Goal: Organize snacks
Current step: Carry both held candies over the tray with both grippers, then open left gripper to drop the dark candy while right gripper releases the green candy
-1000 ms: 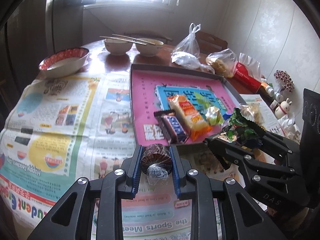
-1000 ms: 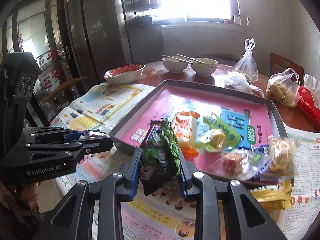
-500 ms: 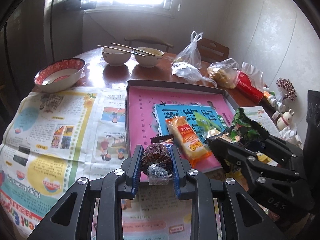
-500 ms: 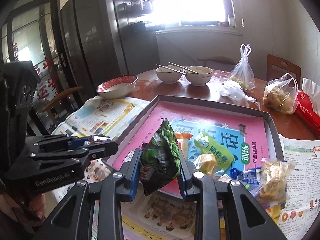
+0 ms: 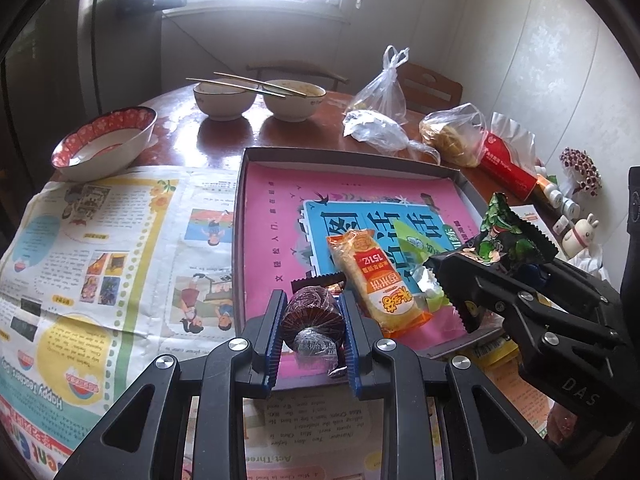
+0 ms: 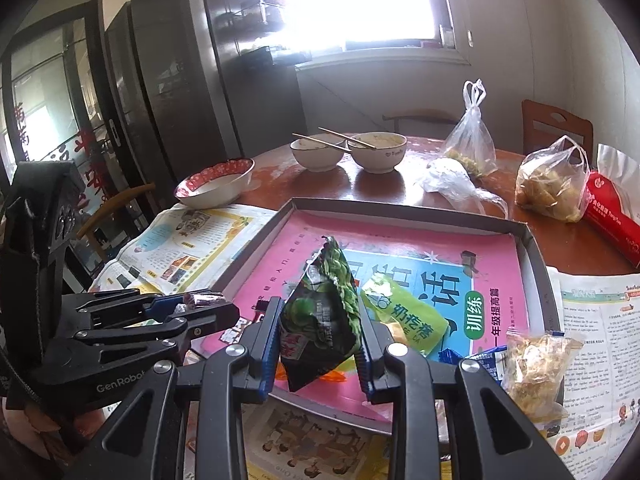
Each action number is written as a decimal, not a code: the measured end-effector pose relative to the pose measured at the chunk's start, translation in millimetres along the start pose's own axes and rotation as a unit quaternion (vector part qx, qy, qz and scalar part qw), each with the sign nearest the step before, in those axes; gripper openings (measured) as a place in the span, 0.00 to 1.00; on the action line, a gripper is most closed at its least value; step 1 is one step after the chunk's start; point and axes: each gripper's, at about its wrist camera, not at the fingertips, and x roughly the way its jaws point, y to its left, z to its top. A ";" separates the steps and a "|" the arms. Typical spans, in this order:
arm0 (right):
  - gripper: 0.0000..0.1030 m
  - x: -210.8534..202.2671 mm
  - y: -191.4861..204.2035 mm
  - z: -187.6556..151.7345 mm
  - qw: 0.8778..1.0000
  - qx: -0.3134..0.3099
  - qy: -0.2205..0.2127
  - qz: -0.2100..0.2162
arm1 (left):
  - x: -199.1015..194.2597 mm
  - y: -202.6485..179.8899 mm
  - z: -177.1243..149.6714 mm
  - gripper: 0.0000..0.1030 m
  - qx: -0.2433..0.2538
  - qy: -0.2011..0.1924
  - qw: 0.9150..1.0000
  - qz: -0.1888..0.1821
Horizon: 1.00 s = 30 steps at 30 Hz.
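Observation:
My left gripper (image 5: 313, 322) is shut on a dark brown wrapped snack (image 5: 310, 320) and holds it above the near edge of the grey tray (image 5: 348, 156). My right gripper (image 6: 319, 332) is shut on a green snack packet (image 6: 322, 316), also above the tray's near edge; the packet also shows in the left wrist view (image 5: 506, 232). The tray (image 6: 404, 210) has a pink and blue lining. An orange packet (image 5: 374, 280) and a lime-green packet (image 6: 404, 316) lie in it. The left gripper shows in the right wrist view (image 6: 200, 304).
Newspaper (image 5: 100, 240) covers the table left of the tray. A red-rimmed bowl (image 5: 106, 142) and two bowls with chopsticks (image 5: 260, 96) stand at the back. Plastic bags (image 5: 380, 120) and a red box (image 5: 506, 168) sit back right. Loose snacks (image 6: 536, 364) lie right of the tray.
Both grippers have risen and moved forward over the tray's near edge, each still holding its snack. The tray contents now sit lower in both views.

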 end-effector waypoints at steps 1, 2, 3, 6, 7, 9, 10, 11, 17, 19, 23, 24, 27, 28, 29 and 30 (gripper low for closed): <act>0.32 1.6 -1.0 -0.2 1.000 0.001 0.002 0.000 | 1.4 -0.7 0.4 0.26 0.000 0.001 1.000 0.000; 0.32 3.5 -2.1 -0.5 1.000 0.003 0.004 0.001 | 2.7 -1.1 0.7 0.26 0.000 0.003 1.000 0.001; 0.32 4.8 -2.5 -0.9 1.000 0.005 0.006 0.002 | 4.5 -1.8 0.9 0.26 0.000 0.004 1.000 0.000; 0.32 11.3 -4.1 -1.6 1.000 0.008 0.013 0.005 | 8.6 -2.9 0.6 0.26 0.001 0.009 1.000 0.000; 0.32 13.0 -4.5 -1.6 1.000 0.008 0.015 0.005 | 10.4 -3.2 0.5 0.26 0.001 0.011 1.000 0.000; 0.32 17.9 -5.6 -2.4 1.000 0.011 0.020 0.007 | 12.8 -4.0 0.0 0.26 0.001 0.014 1.000 -0.001; 0.32 19.5 -5.6 -2.5 1.000 0.012 0.022 0.007 | 14.3 -4.2 -0.2 0.26 0.000 0.015 1.000 -0.001; 0.32 21.5 -6.4 -2.8 1.000 0.013 0.024 0.008 | 15.7 -4.2 -0.4 0.26 0.001 0.016 1.000 -0.001; 0.32 31.4 -7.7 -4.1 0.999 0.014 0.037 0.012 | 23.3 -3.4 -0.9 0.26 -0.003 0.022 1.000 -0.001; 0.32 33.9 -7.6 -4.0 0.999 0.015 0.040 0.012 | 24.6 -4.2 0.2 0.26 -0.003 0.022 1.000 -0.001; 0.32 36.4 -7.9 -3.7 0.999 0.012 0.043 0.010 | 26.4 -4.3 1.5 0.26 -0.006 0.021 1.000 -0.001; 0.32 36.3 -7.9 -3.6 0.999 0.012 0.042 0.009 | 26.6 -4.3 1.6 0.26 -0.007 0.021 1.000 -0.001; 0.33 36.1 -9.2 -2.2 0.999 0.012 0.039 0.004 | 27.3 -4.2 2.3 0.26 -0.009 0.021 1.000 0.001; 0.33 35.4 -9.6 -1.9 0.999 0.012 0.037 0.003 | 27.4 -4.2 2.4 0.26 -0.009 0.022 1.000 0.001; 0.34 34.6 -10.5 -1.5 0.999 0.012 0.036 0.002 | 27.6 -4.2 2.7 0.26 -0.009 0.022 1.000 0.002; 0.34 33.7 -11.0 -1.3 0.999 0.012 0.035 0.001 | 28.0 -4.3 2.9 0.26 -0.010 0.022 1.000 0.002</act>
